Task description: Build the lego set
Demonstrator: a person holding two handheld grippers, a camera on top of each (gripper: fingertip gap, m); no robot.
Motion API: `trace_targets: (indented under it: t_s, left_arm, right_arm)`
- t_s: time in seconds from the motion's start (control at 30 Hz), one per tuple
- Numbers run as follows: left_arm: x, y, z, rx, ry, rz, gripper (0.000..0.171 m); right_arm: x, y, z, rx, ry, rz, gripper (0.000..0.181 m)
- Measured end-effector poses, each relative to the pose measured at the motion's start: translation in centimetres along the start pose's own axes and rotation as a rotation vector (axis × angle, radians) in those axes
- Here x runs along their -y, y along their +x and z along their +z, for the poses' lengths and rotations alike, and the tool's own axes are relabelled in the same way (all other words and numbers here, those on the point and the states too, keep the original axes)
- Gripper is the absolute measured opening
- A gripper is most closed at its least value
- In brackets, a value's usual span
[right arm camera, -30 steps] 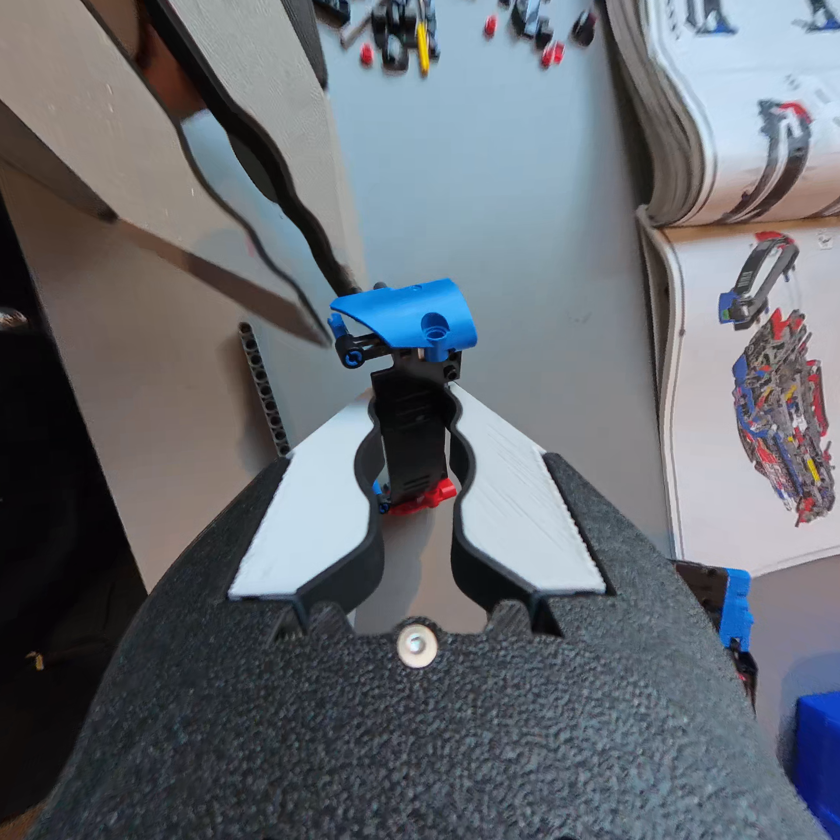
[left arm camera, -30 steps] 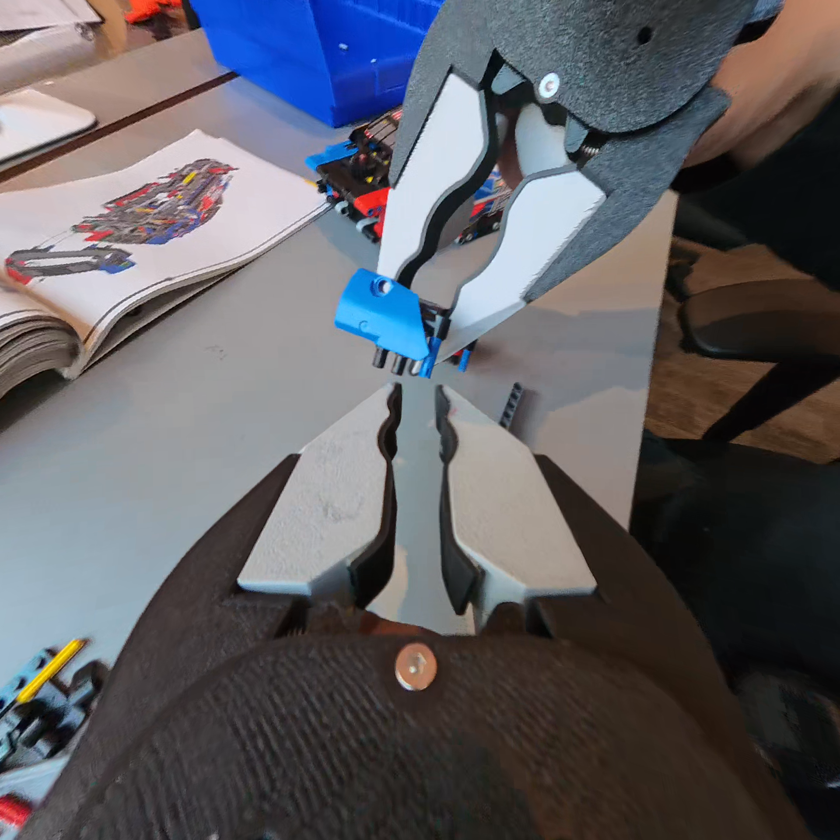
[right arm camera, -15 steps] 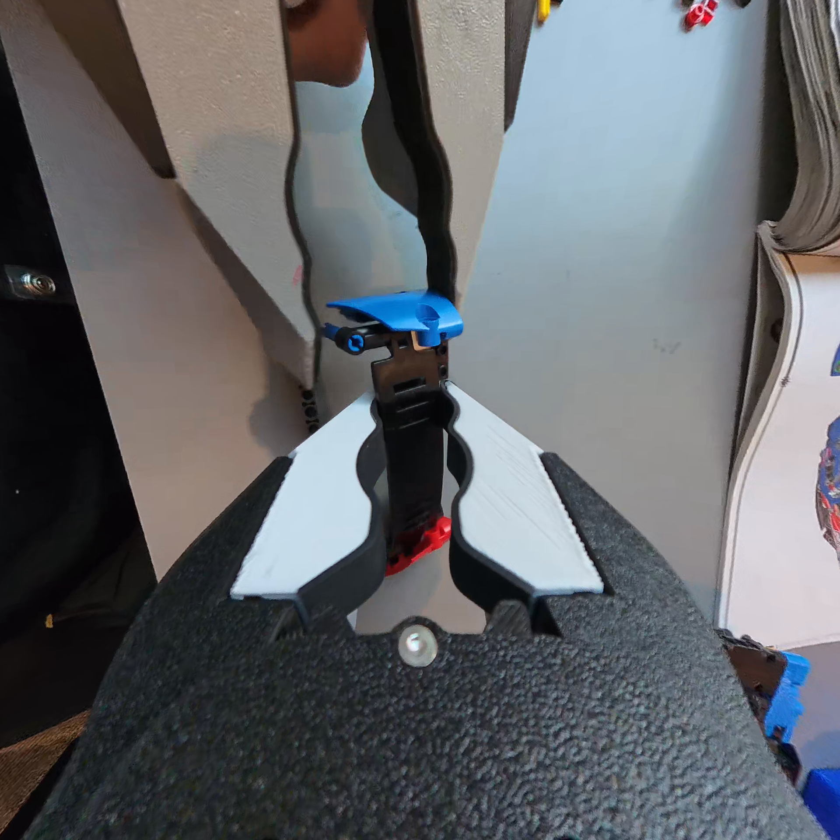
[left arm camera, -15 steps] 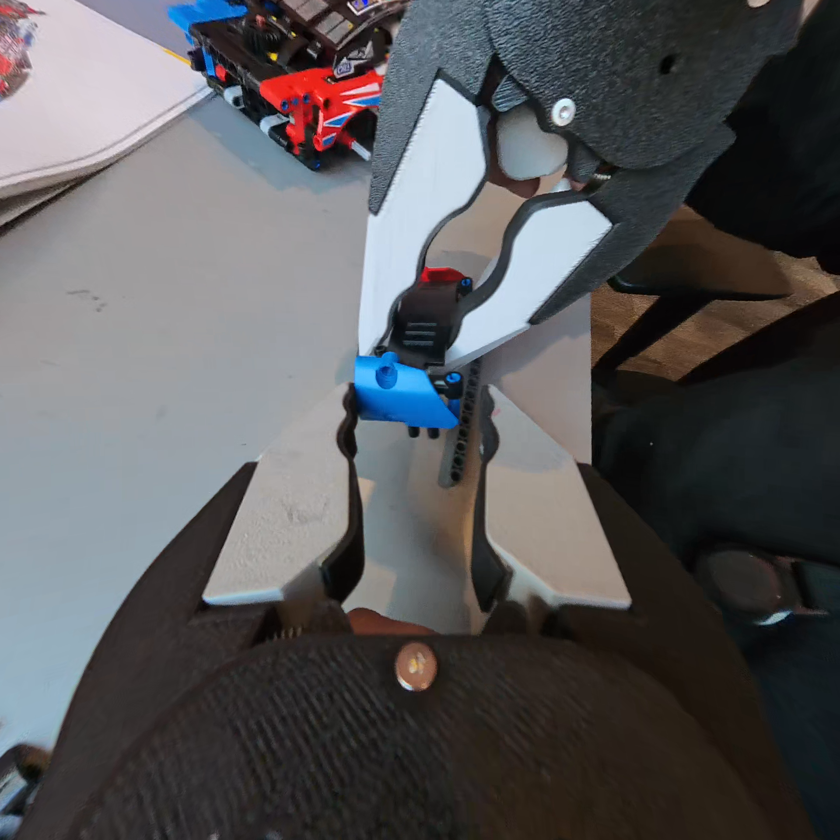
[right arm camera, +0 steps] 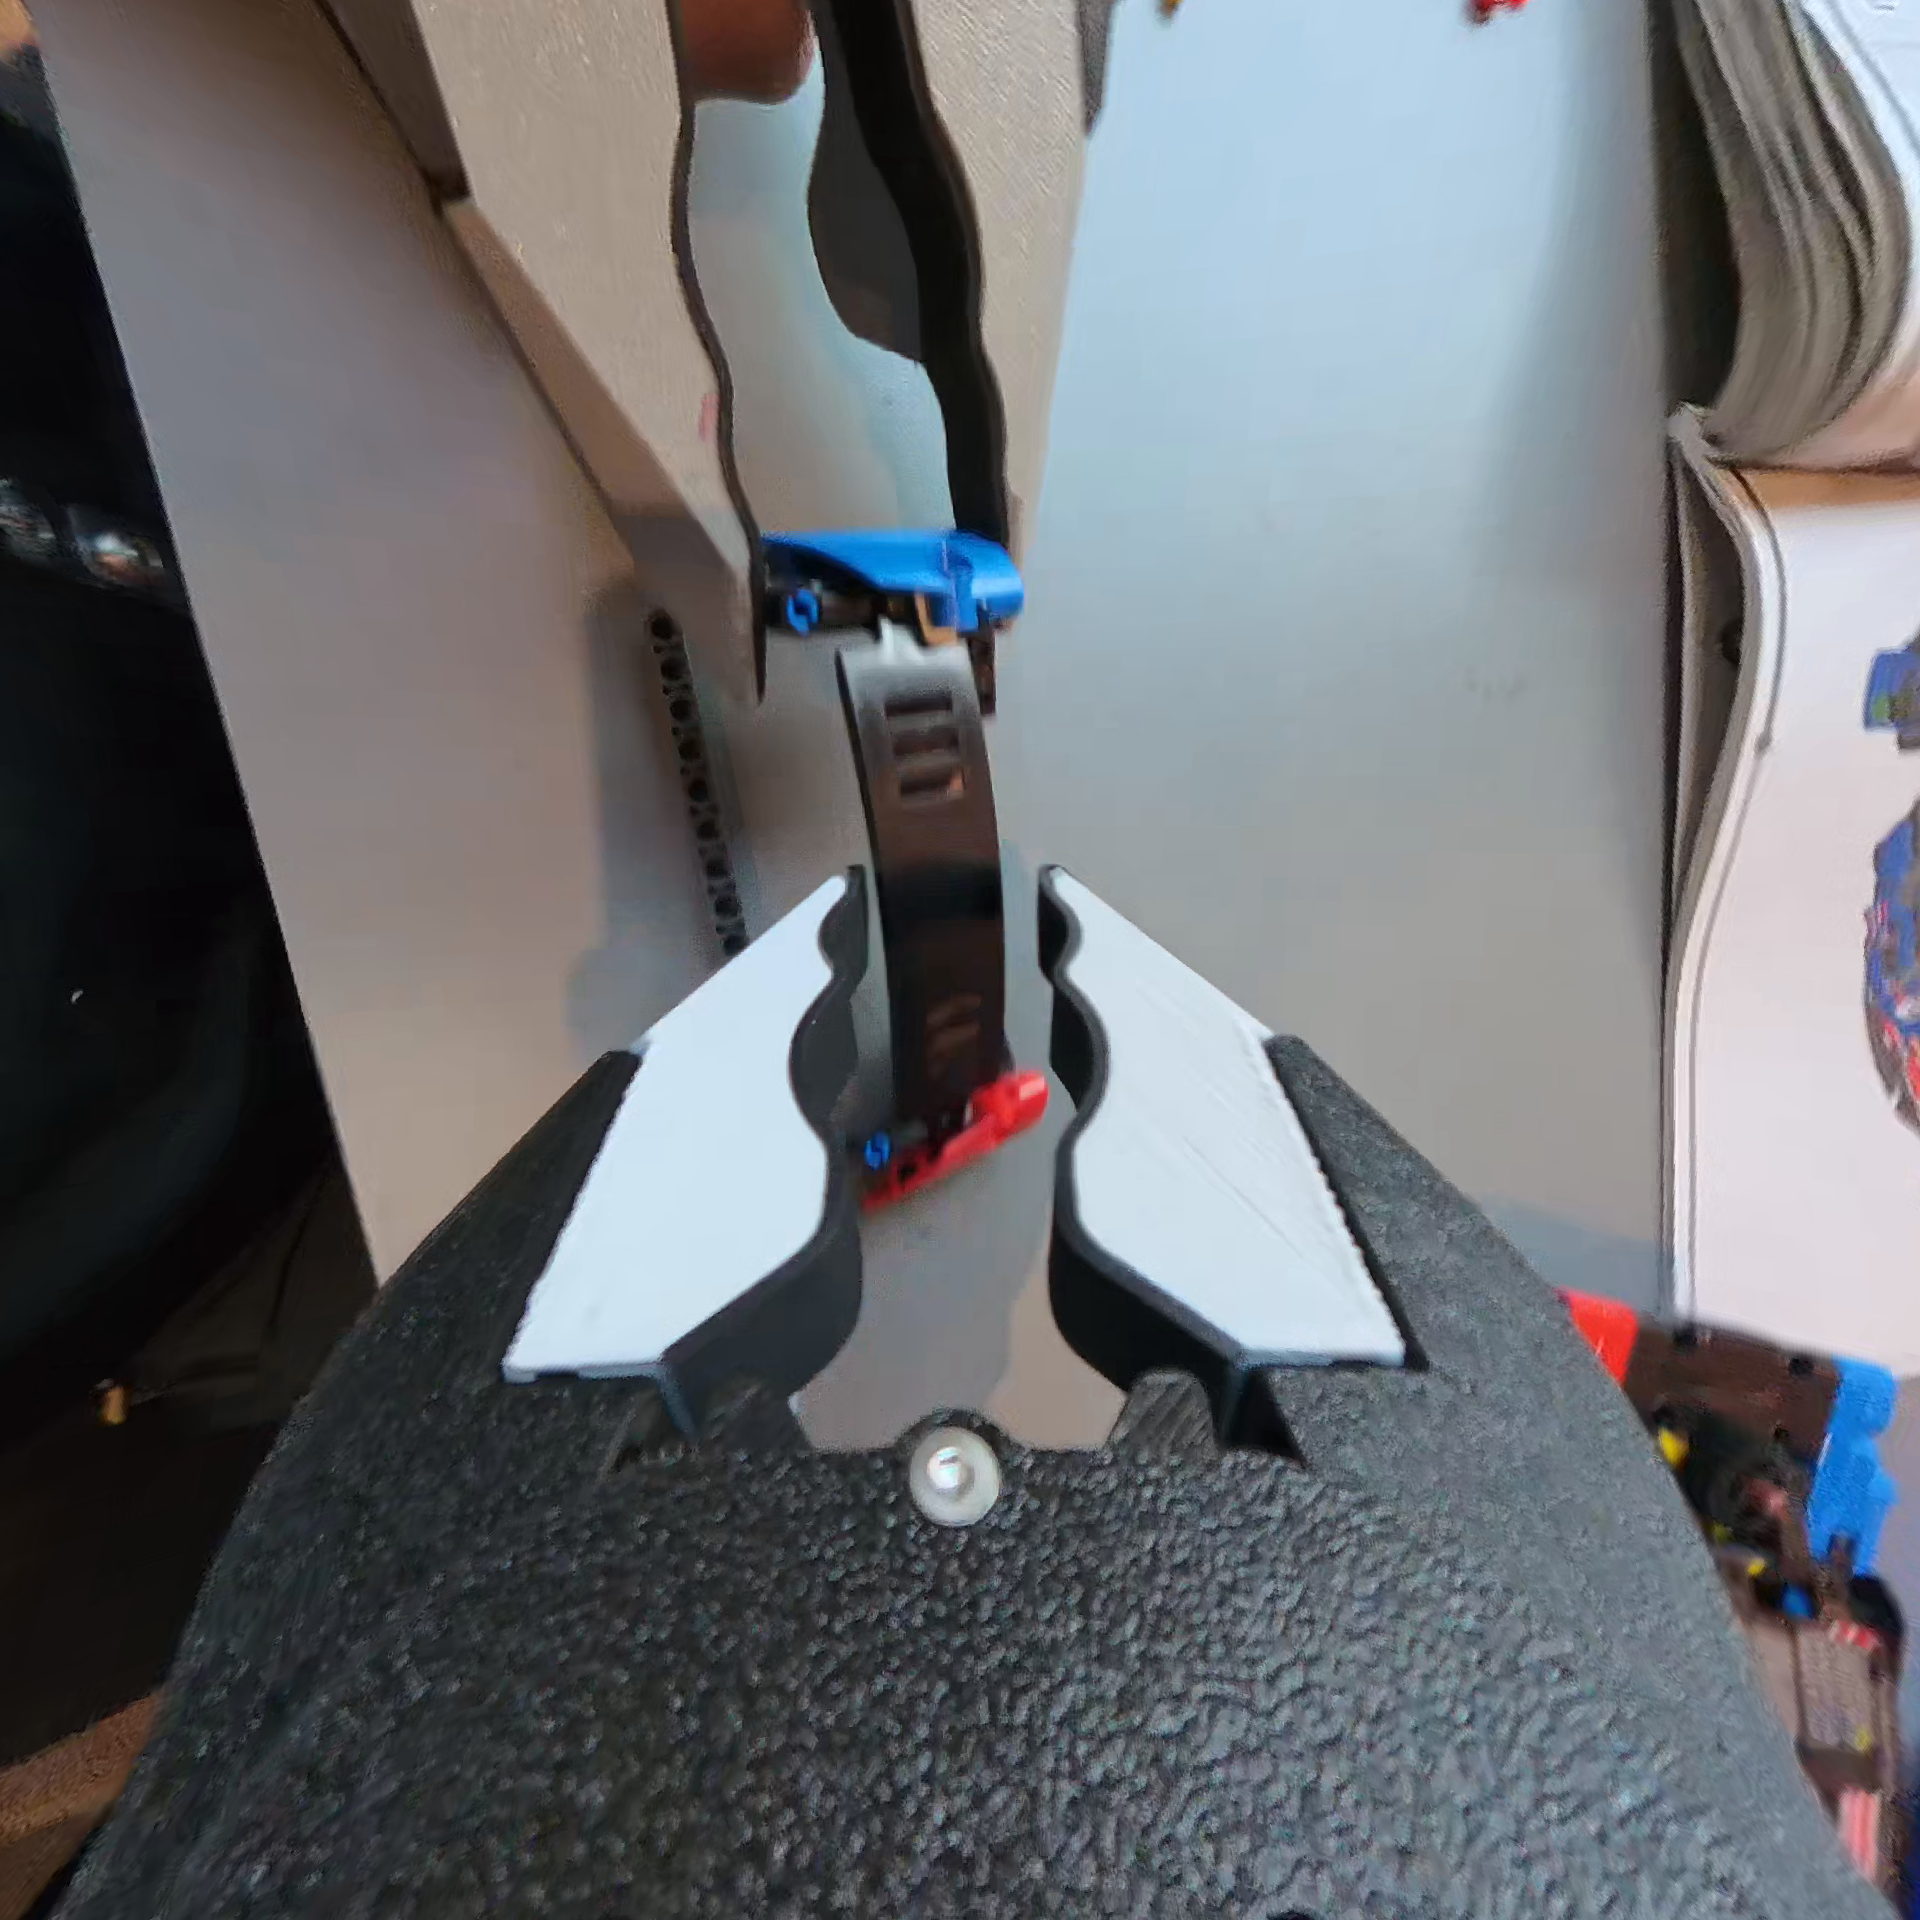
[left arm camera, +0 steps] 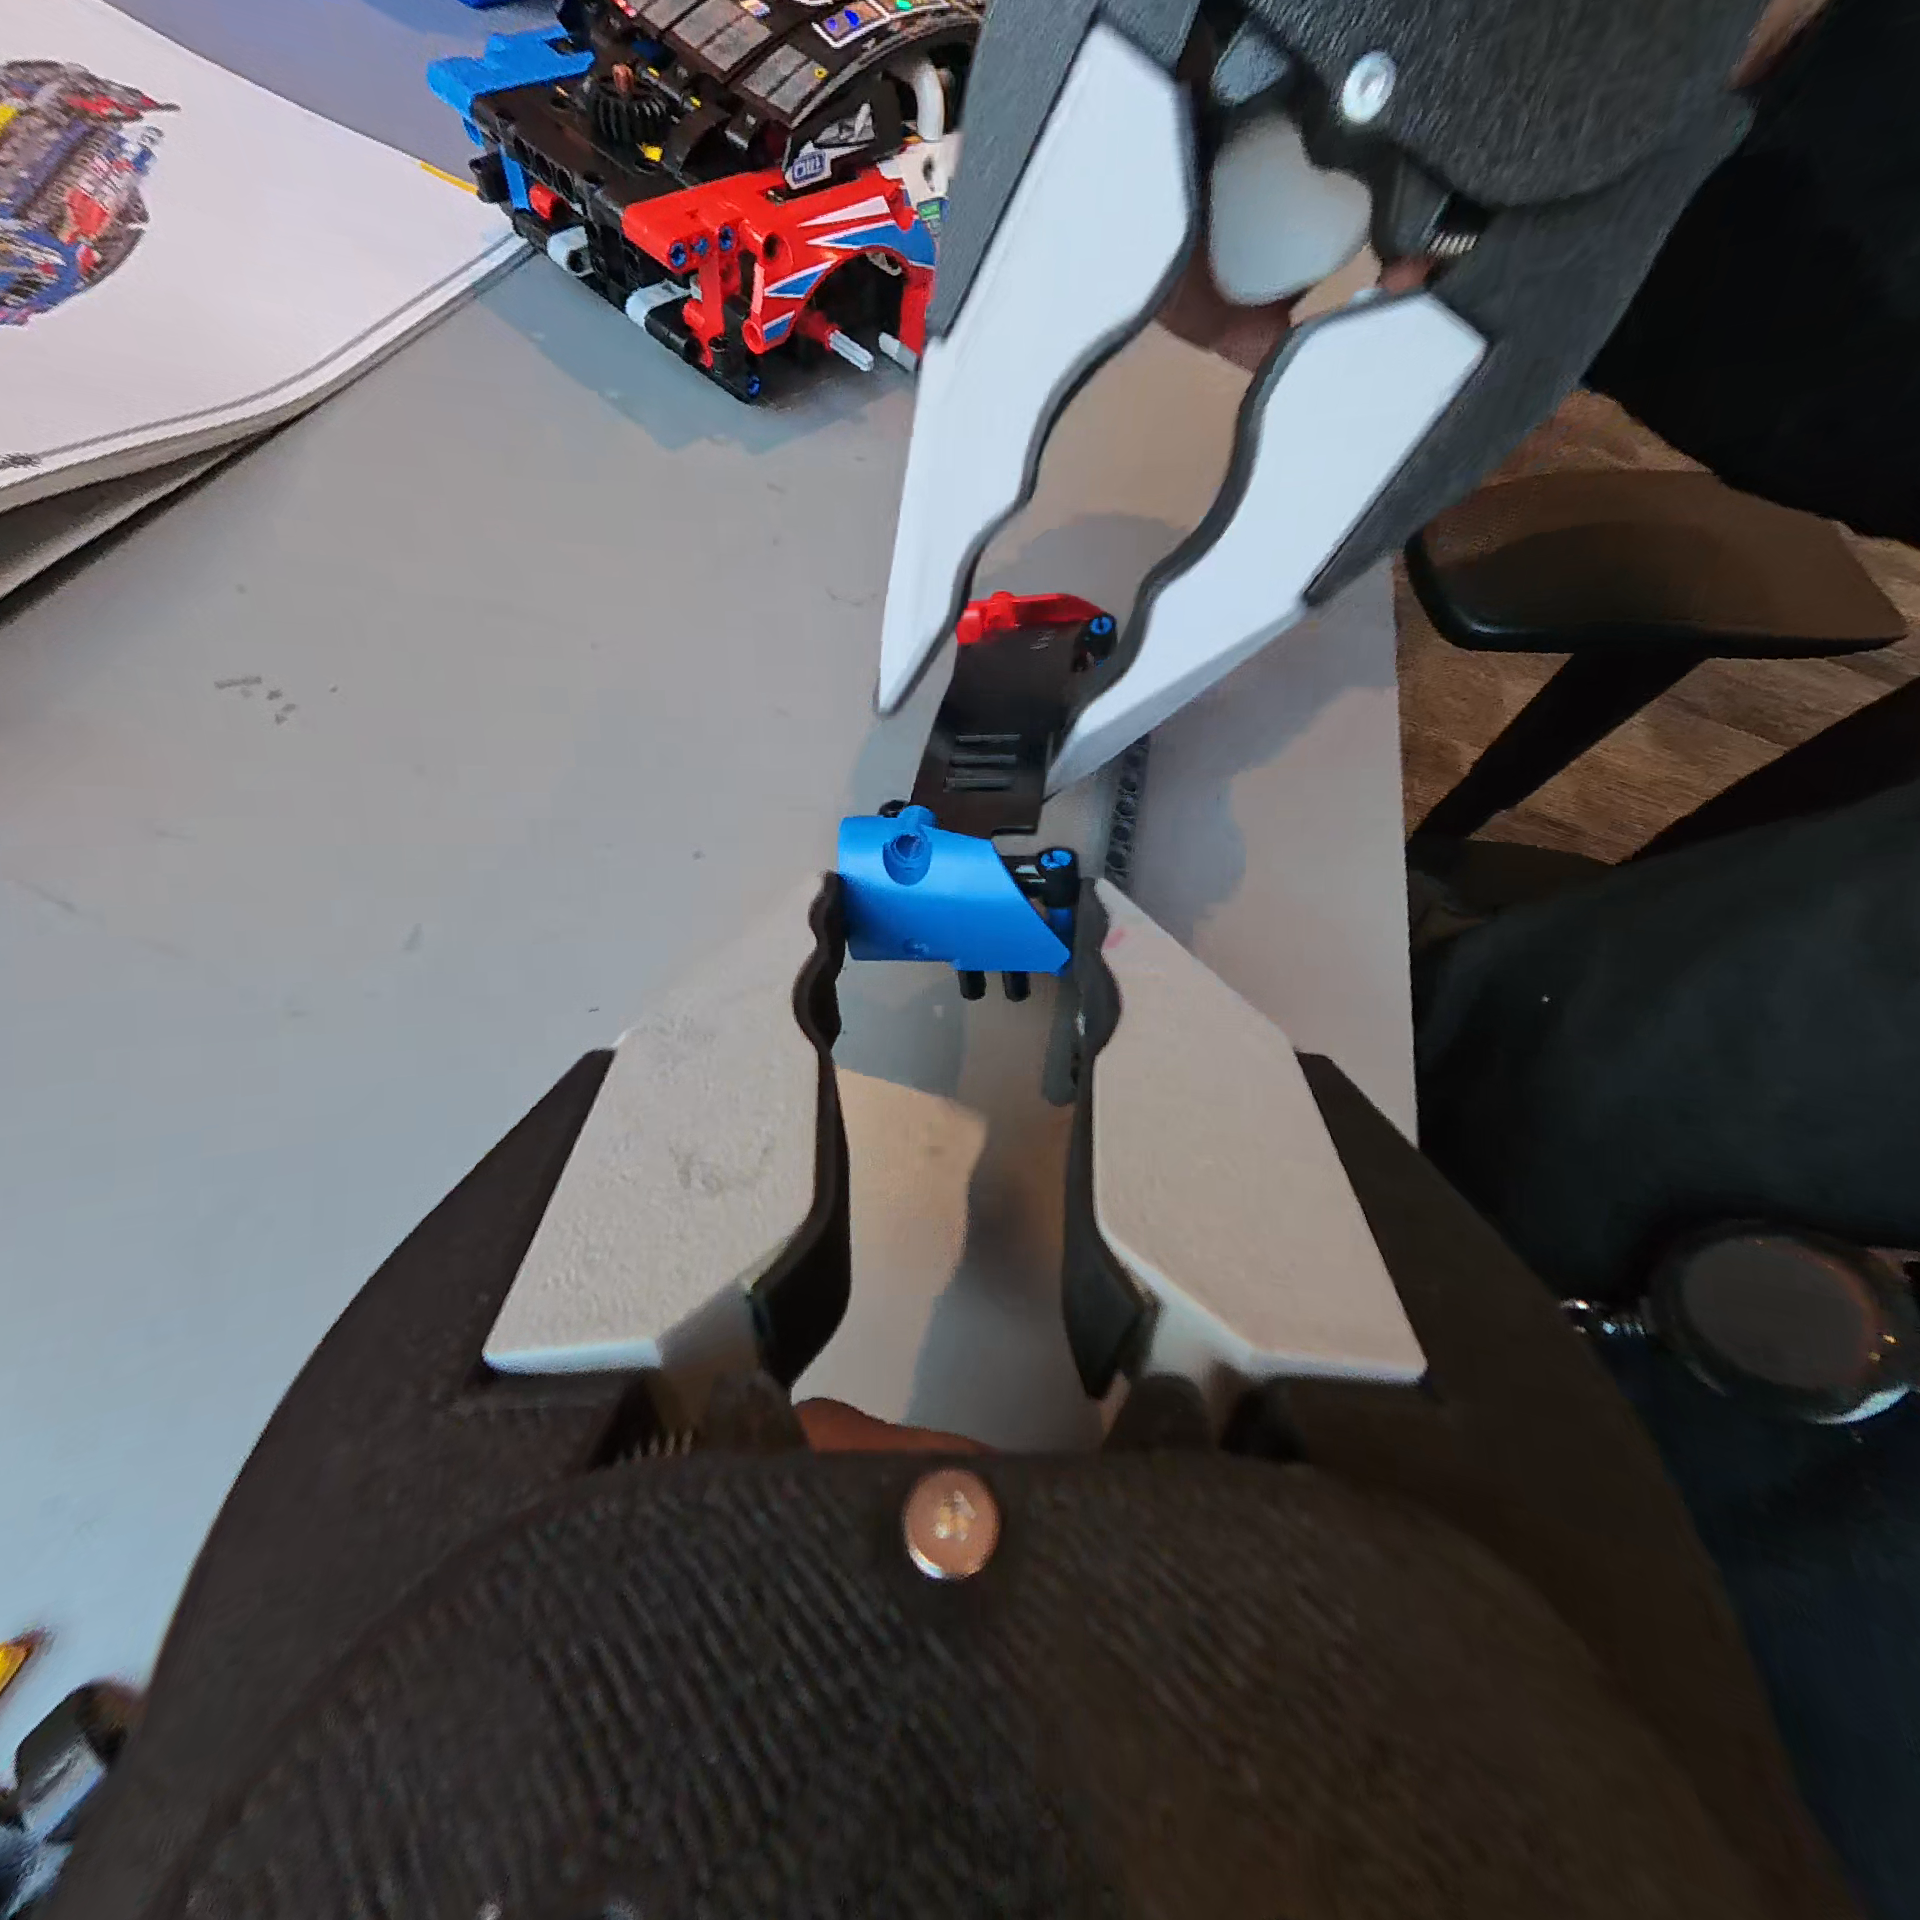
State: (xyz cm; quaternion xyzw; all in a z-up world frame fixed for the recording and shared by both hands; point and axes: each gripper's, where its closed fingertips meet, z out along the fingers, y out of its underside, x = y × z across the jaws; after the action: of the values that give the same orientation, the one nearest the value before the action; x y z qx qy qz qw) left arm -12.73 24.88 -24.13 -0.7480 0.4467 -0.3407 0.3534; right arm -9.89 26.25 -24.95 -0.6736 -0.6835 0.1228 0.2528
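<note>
The small lego sub-assembly (left arm camera: 971, 831) hangs between the two pairs of tongs above the grey tabletop (left arm camera: 436, 727). The left tongs (left arm camera: 951, 925) are closed on its blue curved panel (left arm camera: 940, 904), one finger against each side of the panel. The right tongs (right arm camera: 951, 883), reaching in from twelve o'clock in the left wrist view, have their fingers spread; the black slotted panel (right arm camera: 935, 831) runs down the gap between them, and whether the left finger still brushes it is hard to say through the blur. The left wrist view alone takes in the part-built red, black and blue car (left arm camera: 727, 208) at eleven o'clock, with the open instruction booklet (left arm camera: 208, 270) at ten o'clock, and two black pins under the blue panel. The right wrist view shows the red connector (right arm camera: 961, 1138) at the near end of the black panel, sitting deep between its own fingers, and the thick edge of the booklet at two o'clock. A dark grey holed beam (right arm camera: 696, 769) lies flat on the tabletop just beside the piece, at ten o'clock in that view. The sub-assembly itself is a long black panel capped by the blue panel at one end and the red connector at the other, with small blue pins at both.
</note>
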Motion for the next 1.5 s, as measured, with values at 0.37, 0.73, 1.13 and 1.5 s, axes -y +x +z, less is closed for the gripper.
trace_targets:
  t_s: [0.37, 0.73, 1.13, 1.5]
  left_arm:
    - [-0.2, -0.4, -0.6, 0.043, 0.007, 0.040, 0.042]
    - [-1.2, 0.3, 0.0, 0.092, -0.064, 0.123, 0.042]
    - [-1.4, 1.5, -0.5, 0.093, -0.046, 0.143, 0.042]
    - [-1.8, 1.2, -0.8, 0.113, -0.063, 0.175, 0.042]
  right_arm:
    - [-5.9, -1.2, -3.2, 0.046, 0.250, 0.566, 0.027]
    - [-4.9, -0.8, -1.6, -0.089, 0.263, 0.595, 0.034]
    - [-4.0, -2.1, -3.3, -0.016, 0.476, 0.749, 0.023]
    - [-4.0, -2.5, -2.4, -0.009, 0.476, 0.760, 0.022]
